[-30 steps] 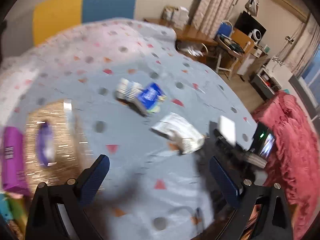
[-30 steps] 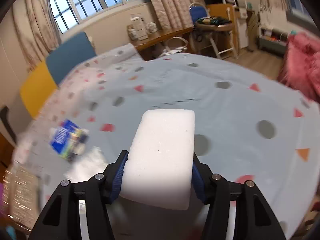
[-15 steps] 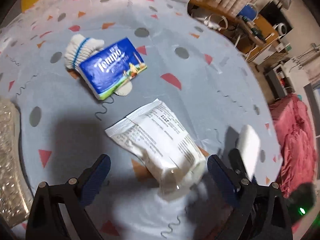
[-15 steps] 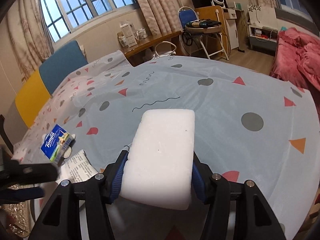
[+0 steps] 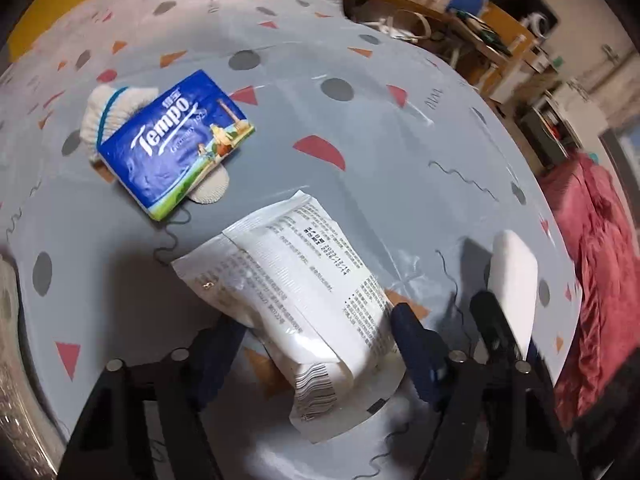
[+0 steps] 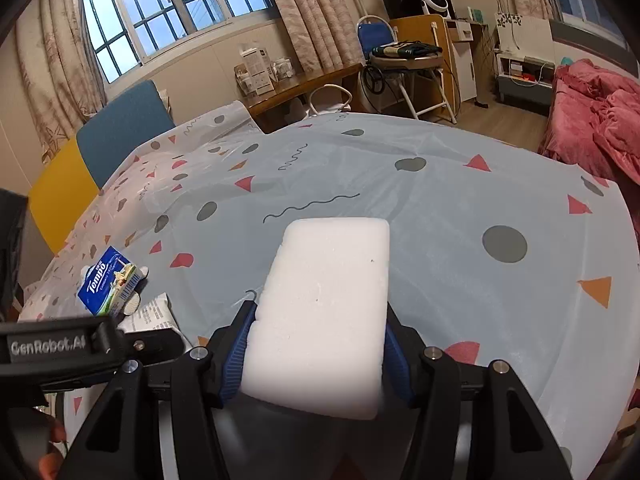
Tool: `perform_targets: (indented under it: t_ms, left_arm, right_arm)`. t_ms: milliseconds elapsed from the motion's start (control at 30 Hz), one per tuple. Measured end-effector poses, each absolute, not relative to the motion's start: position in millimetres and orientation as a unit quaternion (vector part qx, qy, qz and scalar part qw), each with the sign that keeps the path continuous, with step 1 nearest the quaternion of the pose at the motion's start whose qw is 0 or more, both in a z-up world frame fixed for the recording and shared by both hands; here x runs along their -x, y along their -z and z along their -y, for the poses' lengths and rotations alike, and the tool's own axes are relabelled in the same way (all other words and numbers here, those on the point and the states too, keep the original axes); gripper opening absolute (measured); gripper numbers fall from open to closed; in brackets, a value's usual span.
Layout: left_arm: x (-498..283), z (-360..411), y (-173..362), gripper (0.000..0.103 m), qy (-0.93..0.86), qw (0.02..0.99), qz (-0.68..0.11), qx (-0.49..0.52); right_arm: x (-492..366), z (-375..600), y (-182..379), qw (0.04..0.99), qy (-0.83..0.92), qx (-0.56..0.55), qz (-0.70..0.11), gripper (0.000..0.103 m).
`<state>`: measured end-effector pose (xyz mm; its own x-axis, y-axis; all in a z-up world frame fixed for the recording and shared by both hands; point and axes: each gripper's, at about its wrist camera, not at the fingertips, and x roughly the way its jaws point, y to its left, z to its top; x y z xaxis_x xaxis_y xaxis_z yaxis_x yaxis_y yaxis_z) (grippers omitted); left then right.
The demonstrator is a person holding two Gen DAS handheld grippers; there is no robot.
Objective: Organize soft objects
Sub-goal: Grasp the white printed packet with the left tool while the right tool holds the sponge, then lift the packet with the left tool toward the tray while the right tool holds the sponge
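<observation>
Our left hand-held gripper (image 5: 316,344) points steeply down over the white printed packet (image 5: 296,288), and its jaws are closing with the packet's near end between them. We cannot yet see the pads pressing it, so we count it as not gripped. The blue fingers (image 5: 416,344) straddle the pouch across its width, and to do this well we keep them level with the surface (image 5: 400,152) and let them pinch the puffy body rather than the thin sealed edge, which would likely slip. Our right hand-held gripper (image 6: 316,354) is clamped on the white foam block (image 6: 324,308); we hold it steady, just to the right of the closing jaws. Farther ahead and to the left of the packet, the blue Tempo tissue pack (image 5: 176,144) lies on top of a white knitted glove (image 5: 108,112).
</observation>
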<state>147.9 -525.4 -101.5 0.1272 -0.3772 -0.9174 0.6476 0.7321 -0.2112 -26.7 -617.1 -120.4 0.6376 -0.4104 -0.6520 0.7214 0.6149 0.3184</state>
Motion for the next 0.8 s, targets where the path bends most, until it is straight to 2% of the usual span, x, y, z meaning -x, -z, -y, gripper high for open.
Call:
perform_targets:
  t_ms: [300,800]
  left_arm:
    - [-142,475,93,0.061,0.339,0.749,-0.563,-0.087]
    - [-66,363,66,0.059,0.410,0.757,-0.502,-0.076]
  right_arm:
    - [26,617,121,0.857,0.333,-0.283,-0.272,0.059]
    - [15,607,118,0.849,0.368,-0.232,-0.300,0.059]
